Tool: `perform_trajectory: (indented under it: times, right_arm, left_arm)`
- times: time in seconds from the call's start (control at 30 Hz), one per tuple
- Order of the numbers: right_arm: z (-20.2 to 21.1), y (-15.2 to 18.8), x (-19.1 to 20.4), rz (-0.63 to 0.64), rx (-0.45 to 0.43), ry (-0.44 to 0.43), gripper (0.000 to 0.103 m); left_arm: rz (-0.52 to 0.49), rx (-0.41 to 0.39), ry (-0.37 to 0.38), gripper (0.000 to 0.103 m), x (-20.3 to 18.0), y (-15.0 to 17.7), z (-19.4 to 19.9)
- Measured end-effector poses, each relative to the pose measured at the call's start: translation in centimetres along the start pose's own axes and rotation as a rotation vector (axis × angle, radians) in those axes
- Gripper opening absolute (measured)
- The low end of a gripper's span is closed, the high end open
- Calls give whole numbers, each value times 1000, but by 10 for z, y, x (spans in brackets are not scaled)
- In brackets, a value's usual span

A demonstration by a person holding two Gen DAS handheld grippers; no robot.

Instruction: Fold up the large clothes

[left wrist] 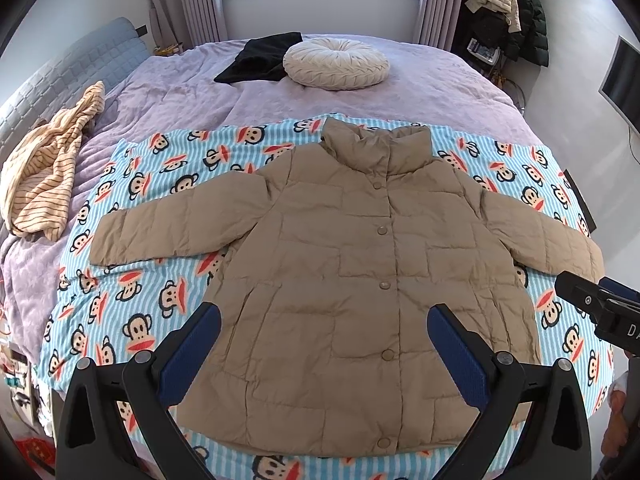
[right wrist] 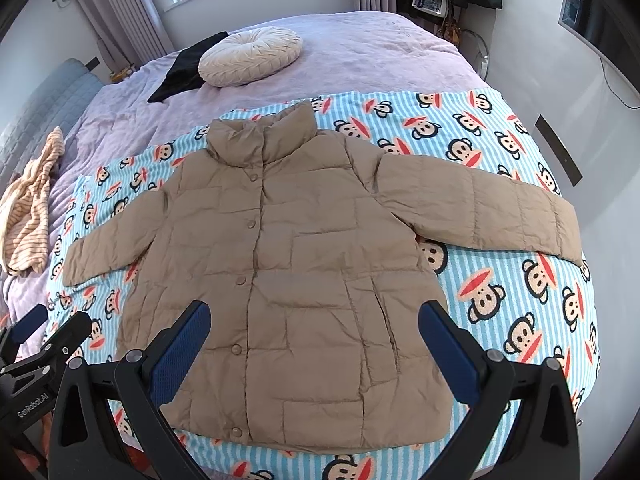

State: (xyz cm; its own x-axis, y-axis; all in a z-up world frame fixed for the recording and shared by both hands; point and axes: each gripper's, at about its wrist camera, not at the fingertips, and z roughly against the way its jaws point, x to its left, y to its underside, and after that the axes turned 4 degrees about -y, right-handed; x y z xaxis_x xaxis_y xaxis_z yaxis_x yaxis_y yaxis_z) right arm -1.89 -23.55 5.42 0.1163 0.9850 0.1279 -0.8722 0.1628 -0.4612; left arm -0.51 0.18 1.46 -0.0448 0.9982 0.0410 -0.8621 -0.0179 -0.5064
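Observation:
A tan quilted puffer jacket (left wrist: 352,264) (right wrist: 296,264) lies flat and buttoned on a blue striped monkey-print blanket (left wrist: 132,280) (right wrist: 500,288), collar away from me and both sleeves spread out. My left gripper (left wrist: 324,336) hovers open above the jacket's lower hem, its blue-padded fingers wide apart and holding nothing. My right gripper (right wrist: 314,332) is open in the same way over the lower front. In the left wrist view the right gripper (left wrist: 600,304) shows at the right edge; the left gripper (right wrist: 44,340) appears at the lower left of the right wrist view.
The blanket covers the near end of a bed with a lilac cover (left wrist: 420,88). A round cream cushion (left wrist: 336,63) and a black garment (left wrist: 260,60) lie at the far end. A striped cream garment (left wrist: 44,168) is heaped at the left. Coats (left wrist: 512,12) hang at the far right.

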Motion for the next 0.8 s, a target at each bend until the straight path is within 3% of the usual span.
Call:
perform_trajectory:
  times: [0.8]
  right_arm:
    - [0, -1, 0, 0, 0, 0, 103]
  left_arm:
    - [1, -1, 0, 103, 2, 0, 1]
